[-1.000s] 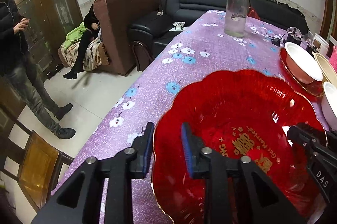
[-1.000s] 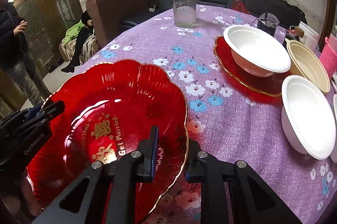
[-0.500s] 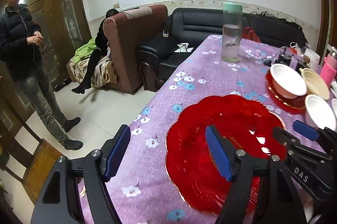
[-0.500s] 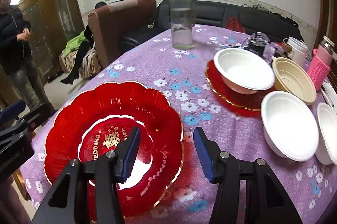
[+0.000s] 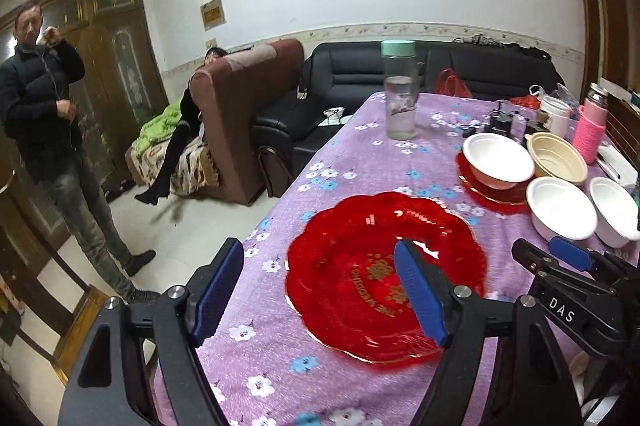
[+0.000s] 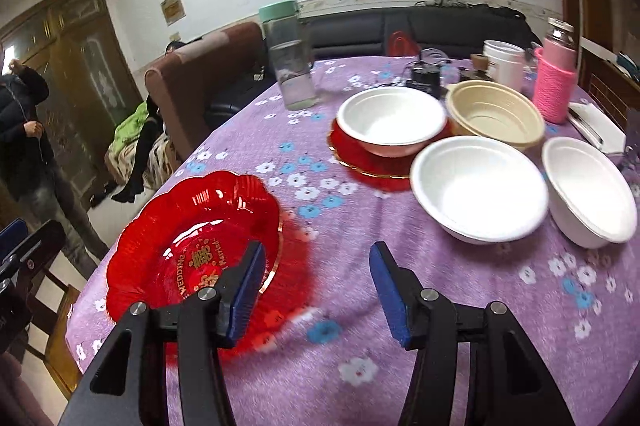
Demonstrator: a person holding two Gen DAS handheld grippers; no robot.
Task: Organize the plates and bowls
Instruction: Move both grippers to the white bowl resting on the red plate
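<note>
A large red scalloped plate (image 5: 360,266) (image 6: 188,238) lies flat on the purple flowered tablecloth near the table's left edge. My left gripper (image 5: 320,294) is open and empty above its near left rim. My right gripper (image 6: 316,298) is open and empty, just right of the plate. A second red plate (image 6: 360,157) (image 5: 492,189) farther back carries a white bowl (image 6: 390,121) (image 5: 498,155). Two more white bowls (image 6: 478,187) (image 6: 588,185) and a beige bowl (image 6: 494,113) stand to the right.
A tall clear jar with a green lid (image 6: 290,61) (image 5: 400,93) stands mid-table. A pink sleeved bottle (image 6: 556,81), a white cup (image 6: 506,61) and cables sit at the back right. A man (image 5: 52,145) stands left of the table; sofas lie behind.
Both grippers opened and let go of the large red plate, then drew back and up. The plate now rests flat on the table.
</note>
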